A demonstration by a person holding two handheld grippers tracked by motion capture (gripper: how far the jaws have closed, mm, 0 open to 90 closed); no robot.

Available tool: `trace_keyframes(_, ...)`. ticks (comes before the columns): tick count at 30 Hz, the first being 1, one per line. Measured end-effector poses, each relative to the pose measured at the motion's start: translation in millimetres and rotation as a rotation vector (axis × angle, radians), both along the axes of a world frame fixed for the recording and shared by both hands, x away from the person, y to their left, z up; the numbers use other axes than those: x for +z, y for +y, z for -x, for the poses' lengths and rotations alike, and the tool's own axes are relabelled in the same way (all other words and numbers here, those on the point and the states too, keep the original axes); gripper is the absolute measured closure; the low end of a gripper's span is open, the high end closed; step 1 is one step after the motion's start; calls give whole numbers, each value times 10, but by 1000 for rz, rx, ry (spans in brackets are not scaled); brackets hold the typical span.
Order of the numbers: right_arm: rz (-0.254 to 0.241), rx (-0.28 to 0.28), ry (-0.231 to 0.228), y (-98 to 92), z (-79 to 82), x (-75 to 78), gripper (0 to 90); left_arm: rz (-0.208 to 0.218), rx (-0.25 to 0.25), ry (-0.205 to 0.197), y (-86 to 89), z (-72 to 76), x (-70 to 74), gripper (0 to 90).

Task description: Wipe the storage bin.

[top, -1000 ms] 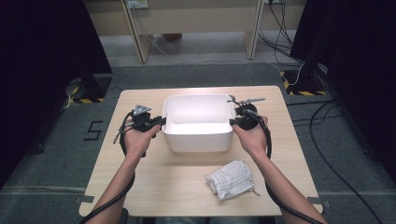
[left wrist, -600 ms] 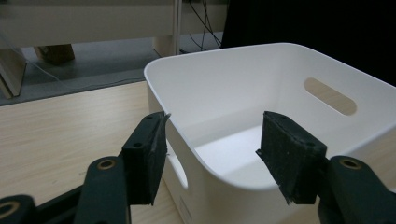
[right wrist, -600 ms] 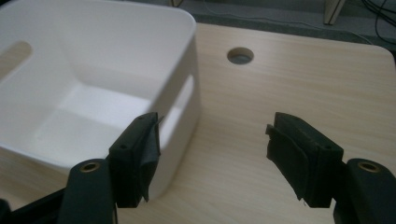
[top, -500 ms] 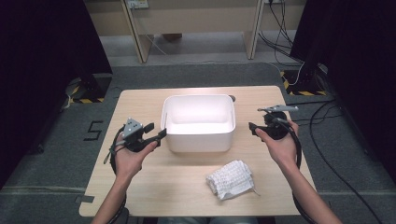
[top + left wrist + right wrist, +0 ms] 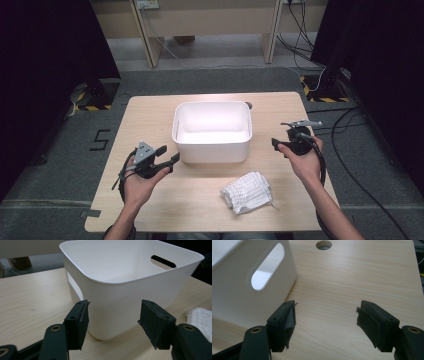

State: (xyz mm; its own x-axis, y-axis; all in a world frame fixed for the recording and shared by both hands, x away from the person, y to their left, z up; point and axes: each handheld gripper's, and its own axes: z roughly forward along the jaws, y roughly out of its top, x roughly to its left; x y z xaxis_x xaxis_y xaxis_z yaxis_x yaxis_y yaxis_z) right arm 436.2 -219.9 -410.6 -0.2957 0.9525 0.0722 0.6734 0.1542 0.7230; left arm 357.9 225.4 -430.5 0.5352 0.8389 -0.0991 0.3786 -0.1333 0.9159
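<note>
The left gripper point(image 5: 169, 159) has let go of the white bin point(image 5: 212, 150) and drawn back; its fingers have just been opening and stand wide, empty. The bin, smooth rounded plastic with slot handles, sits mid-surface point(image 5: 150, 115), apparently just placed. A waffle-textured cloth point(image 5: 247, 192) lies crumpled nearby. The right gripper point(image 5: 278, 143) has likewise released, fingers wide.

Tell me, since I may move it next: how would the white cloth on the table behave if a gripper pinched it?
The white cloth lies crumpled in soft folds, so it would probably sag and drape rather than hold shape. It looks thin and light for its spread. Its waffle-like weave suggests the pads would grip it without slipping, and being soft and flat, it should not roll.
</note>
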Motion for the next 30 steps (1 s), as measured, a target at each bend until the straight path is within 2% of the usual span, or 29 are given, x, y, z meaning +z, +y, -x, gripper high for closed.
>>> trace_keyframes(1, 3, 2, 1, 12, -4, -4, 302, 0, 0, 0, 0, 0, 0, 397)
trace_keyframes(2, 8, 12, 3, 28, -11, -13, 303, 8, -27, 13, -55, 28, -21, 397)
trace_keyframes(3, 12, 16, 4, 37, -11, -19, 302, 8, -27, 13, -55, 28, -21, 398)
trace_keyframes(4, 14, 20, 7, 47, -10, -29, 302, 11, -60, 28, -133, 40, -43, 398)
trace_keyframes(5, 13, 19, 12, 51, -10, -35, 302, 11, -60, 28, -133, 40, -43, 397)
trace_keyframes(8, 18, 26, 14, 44, -29, -59, 302, 18, -117, 56, -341, 34, -94, 397)
trace_keyframes(9, 18, 26, 14, 44, -29, -59, 302, 18, -117, 56, -341, 34, -94, 397)
trace_keyframes(11, 19, 22, 17, 25, -31, -70, 301, 9, -166, 79, -513, 0, -128, 397)
trace_keyframes(13, 17, 20, 18, 19, -24, -67, 301, 10, -176, 83, -571, -10, -133, 398)
trace_keyframes(15, 22, 15, 11, -3, -3, -51, 301, -5, -233, 98, -758, -26, -144, 399)
trace_keyframes(16, 22, 15, 11, -3, -3, -51, 301, -5, -233, 98, -758, -26, -144, 399)
trace_keyframes(17, 27, 3, 7, -13, 17, -36, 300, -14, -285, 114, -889, -28, -159, 398)
trace_keyframes(20, 32, -6, 8, -21, 35, -21, 300, -30, -344, 134, -1088, -9, -201, 398)
trace_keyframes(21, 30, -10, 5, -23, 41, -10, 299, -30, -344, 134, -1088, -9, -201, 396)
trace_keyframes(22, 30, -12, 0, -20, 45, -3, 299, -37, -364, 146, -1152, -3, -214, 396)
trace_keyframes(23, 33, -9, -2, -11, 49, 3, 299, -50, -406, 157, -1285, 10, -247, 395)
trace_keyframes(25, 34, -8, -1, 8, 58, 9, 298, -60, -459, 182, -1413, 4, -292, 392)
trace_keyframes(26, 33, -6, 2, 18, 63, 8, 298, -66, -479, 198, -1469, -4, -313, 391)
trace_keyframes(27, 33, -6, 2, 18, 63, 8, 298, -66, -479, 198, -1469, -4, -313, 387)
trace_keyframes(28, 37, 4, 6, 35, 71, -2, 297, -92, -507, 225, -1576, -20, -359, 379)
trace_keyframes(30, 38, 8, 8, 41, 75, -9, 298, -117, -530, 242, -1669, -29, -414, 372)
